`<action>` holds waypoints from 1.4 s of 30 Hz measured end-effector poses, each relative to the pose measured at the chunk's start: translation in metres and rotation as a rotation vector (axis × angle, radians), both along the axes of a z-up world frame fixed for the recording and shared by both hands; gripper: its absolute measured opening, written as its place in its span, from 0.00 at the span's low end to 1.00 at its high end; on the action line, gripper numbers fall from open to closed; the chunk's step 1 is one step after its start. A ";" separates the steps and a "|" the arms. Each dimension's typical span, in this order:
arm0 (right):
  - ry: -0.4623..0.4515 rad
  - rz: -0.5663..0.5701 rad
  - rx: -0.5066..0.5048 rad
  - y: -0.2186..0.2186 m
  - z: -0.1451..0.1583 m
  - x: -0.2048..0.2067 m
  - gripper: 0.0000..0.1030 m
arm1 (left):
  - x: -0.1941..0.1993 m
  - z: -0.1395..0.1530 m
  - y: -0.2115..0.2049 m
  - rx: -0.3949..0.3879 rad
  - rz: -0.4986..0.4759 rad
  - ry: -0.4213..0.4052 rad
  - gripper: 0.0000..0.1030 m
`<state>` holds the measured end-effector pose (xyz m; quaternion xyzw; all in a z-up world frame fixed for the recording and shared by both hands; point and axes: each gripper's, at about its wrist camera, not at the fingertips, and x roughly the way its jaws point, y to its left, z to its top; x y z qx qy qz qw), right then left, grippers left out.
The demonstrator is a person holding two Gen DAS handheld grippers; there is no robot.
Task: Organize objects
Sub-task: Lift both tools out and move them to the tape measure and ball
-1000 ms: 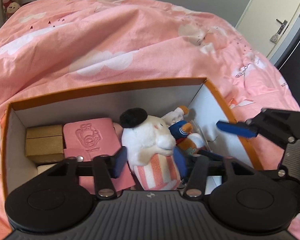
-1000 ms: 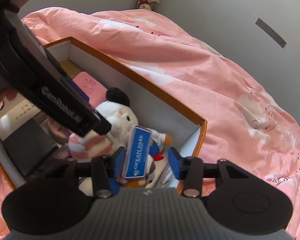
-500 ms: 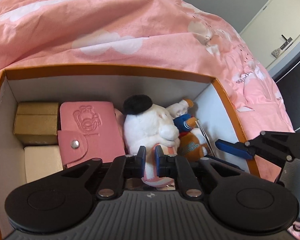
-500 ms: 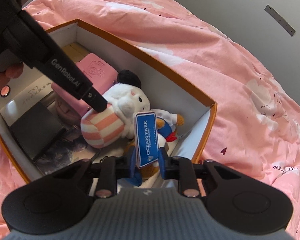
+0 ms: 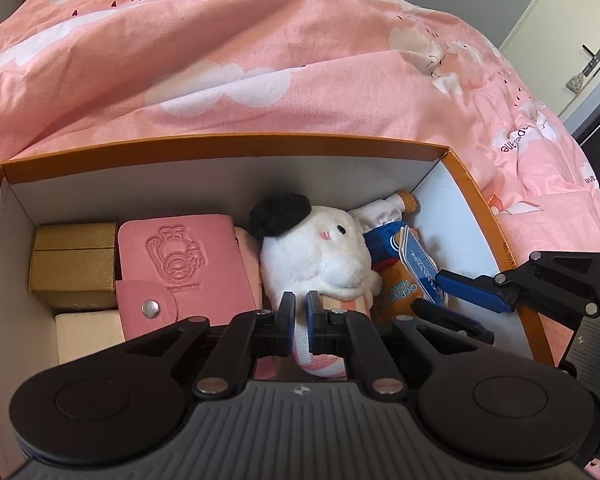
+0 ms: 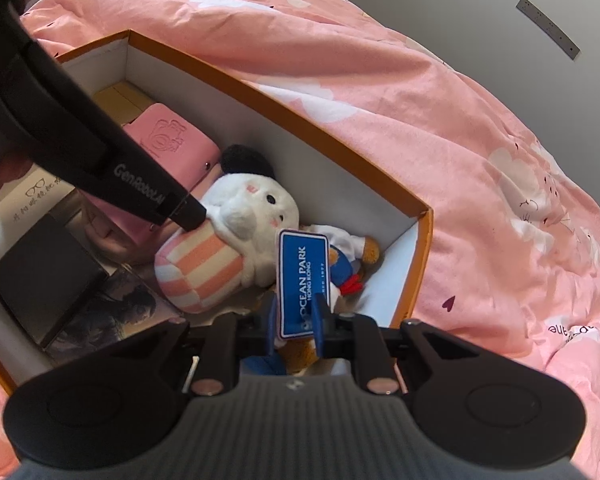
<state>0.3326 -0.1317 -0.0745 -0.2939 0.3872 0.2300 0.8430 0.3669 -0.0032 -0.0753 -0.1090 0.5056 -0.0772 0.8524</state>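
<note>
An orange box [image 5: 228, 142] with white inner walls sits on the pink bed. A white plush with a black ear and a pink-striped body [image 5: 320, 252] lies in it. My left gripper [image 5: 299, 322] is shut on the striped body; its finger shows in the right wrist view [image 6: 188, 210]. Beside it lies a small orange plush in a blue and white outfit [image 5: 392, 288] with a blue Ocean Park tag [image 6: 302, 280]. My right gripper [image 6: 298, 326] is shut on this plush, the tag standing between the fingers [image 5: 472, 288].
A pink snap wallet [image 5: 180, 264], a gold box [image 5: 72, 264] and a cream box [image 5: 88, 336] fill the box's left part. A black box [image 6: 40, 276] and a dark photo card [image 6: 112, 316] lie nearer me. Pink quilt [image 5: 260, 60] surrounds the box; a door [image 5: 572, 40] stands far right.
Both grippers have closed from wide open: the left on the striped plush, the right on the small tagged plush. The views have shifted slightly over the box.
</note>
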 end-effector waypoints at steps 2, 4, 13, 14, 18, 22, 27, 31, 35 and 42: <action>0.000 -0.003 0.012 -0.001 0.001 0.000 0.19 | -0.002 0.003 0.001 0.008 0.017 -0.006 0.11; -0.001 -0.003 0.035 -0.004 0.005 -0.001 0.21 | -0.008 0.009 0.002 0.038 0.044 -0.032 0.11; -0.098 -0.070 0.156 -0.016 0.046 -0.041 0.35 | -0.064 0.062 -0.002 0.089 0.057 -0.267 0.26; -0.108 -0.076 0.171 -0.017 0.051 -0.048 0.35 | -0.072 0.068 -0.004 0.097 0.050 -0.288 0.30; -0.145 -0.104 0.231 -0.026 0.069 -0.079 0.42 | -0.101 0.087 -0.010 0.122 0.012 -0.354 0.34; -0.141 -0.160 0.274 -0.035 0.079 -0.111 0.43 | -0.130 0.098 -0.014 0.119 -0.034 -0.388 0.34; -0.095 -0.222 0.332 -0.049 0.077 -0.147 0.43 | -0.162 0.095 -0.021 0.109 -0.107 -0.376 0.34; -0.057 -0.280 0.288 -0.054 0.060 -0.170 0.43 | -0.184 0.072 -0.026 0.068 -0.190 -0.293 0.34; 0.006 -0.336 0.248 -0.061 0.038 -0.182 0.43 | -0.199 0.042 -0.023 -0.015 -0.223 -0.193 0.34; 0.083 -0.400 0.265 -0.069 0.013 -0.197 0.43 | -0.217 -0.001 -0.009 -0.109 -0.182 -0.071 0.34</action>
